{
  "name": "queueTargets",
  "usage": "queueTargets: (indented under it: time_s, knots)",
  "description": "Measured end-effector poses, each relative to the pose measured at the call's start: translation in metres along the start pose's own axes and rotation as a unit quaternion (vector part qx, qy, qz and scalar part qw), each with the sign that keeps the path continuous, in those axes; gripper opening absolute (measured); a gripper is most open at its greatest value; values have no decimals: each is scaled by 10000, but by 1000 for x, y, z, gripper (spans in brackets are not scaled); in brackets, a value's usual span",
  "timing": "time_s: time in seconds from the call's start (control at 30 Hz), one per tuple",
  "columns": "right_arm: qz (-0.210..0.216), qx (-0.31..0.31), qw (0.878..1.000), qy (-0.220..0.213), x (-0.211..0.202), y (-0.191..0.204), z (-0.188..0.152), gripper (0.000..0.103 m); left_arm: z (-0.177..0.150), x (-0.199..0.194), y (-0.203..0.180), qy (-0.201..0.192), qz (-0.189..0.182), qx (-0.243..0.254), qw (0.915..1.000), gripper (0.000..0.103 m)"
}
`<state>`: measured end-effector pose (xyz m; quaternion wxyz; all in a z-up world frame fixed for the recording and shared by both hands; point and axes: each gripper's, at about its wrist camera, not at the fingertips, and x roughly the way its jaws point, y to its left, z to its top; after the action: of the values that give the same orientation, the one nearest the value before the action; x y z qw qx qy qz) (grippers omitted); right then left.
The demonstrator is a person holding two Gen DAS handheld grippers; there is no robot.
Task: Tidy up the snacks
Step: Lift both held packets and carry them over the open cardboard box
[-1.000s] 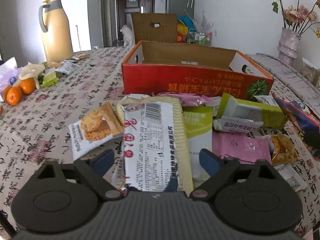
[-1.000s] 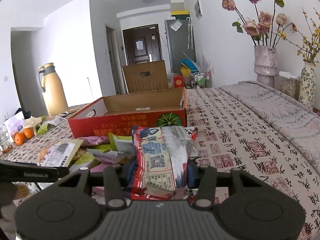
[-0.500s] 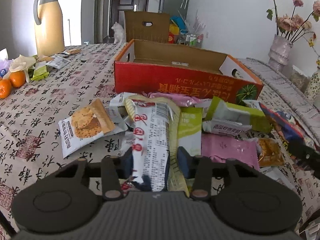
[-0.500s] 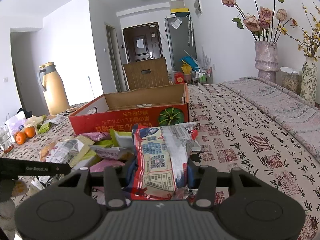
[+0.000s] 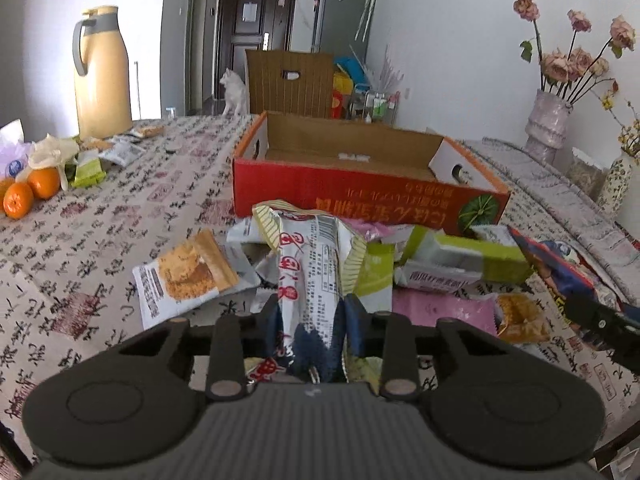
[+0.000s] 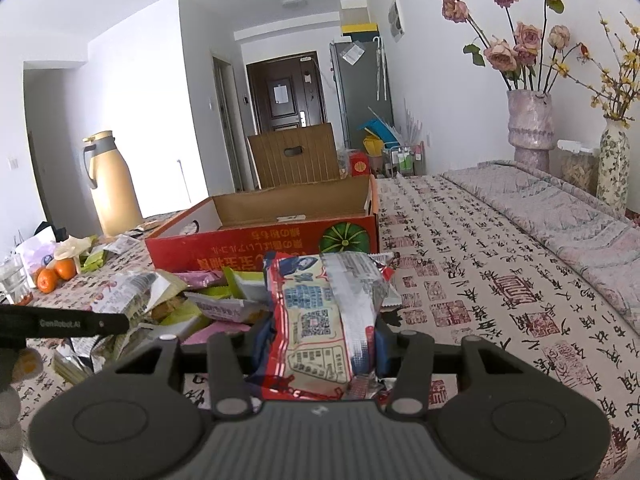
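Pinching a long white snack packet (image 5: 310,268) printed with red characters and a barcode panel, the left gripper (image 5: 311,320) has just been closing, and its 2 blue pads (image 5: 354,322) now press the packet's sides so that the wrapper creases and stands up off the pile. The right gripper (image 6: 318,340) is closed to about the width of a red-edged snack bag (image 6: 324,312) with a QR code, which sits squeezed between its jaws and is held above the tablecloth (image 6: 480,280). Both packets' lower ends are hidden behind the gripper bodies, so how deep they sit in the jaws cannot be made out. Under and beside the left gripper lies the heap of loose snacks (image 5: 436,268): green, pink and white wrappers overlapping, with a biscuit packet (image 5: 188,276) just to its left. Beyond the heap stands an open red cardboard box (image 5: 360,196) with a watermelon print; its brown floor shows only a small white label, and the near wall hides the front of the interior. A yellow thermos jug (image 5: 102,74) and 2 oranges (image 5: 30,192) sit at the far left, and a vase of dried roses (image 6: 528,128) at the right. Print on the wrappers is too small to read.
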<state>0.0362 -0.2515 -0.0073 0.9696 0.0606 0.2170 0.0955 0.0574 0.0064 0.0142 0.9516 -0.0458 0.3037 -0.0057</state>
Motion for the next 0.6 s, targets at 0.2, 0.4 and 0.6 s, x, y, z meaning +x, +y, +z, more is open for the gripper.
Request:
queueTargets:
  time_s: [0.2, 0.4, 0.6]
  knots:
    - [-14, -40, 9999, -126, -5, 2, 5, 47, 11, -15, -5, -277, -79, 90, 9995, 34]
    - [8, -108, 9996, -275, -5, 7, 14, 47, 27, -19, -12, -482, -151, 146, 9986, 34]
    - [24, -151, 9991, -393, 5, 10, 27, 47, 43, -15, -18, -608, -196, 168, 9978, 34]
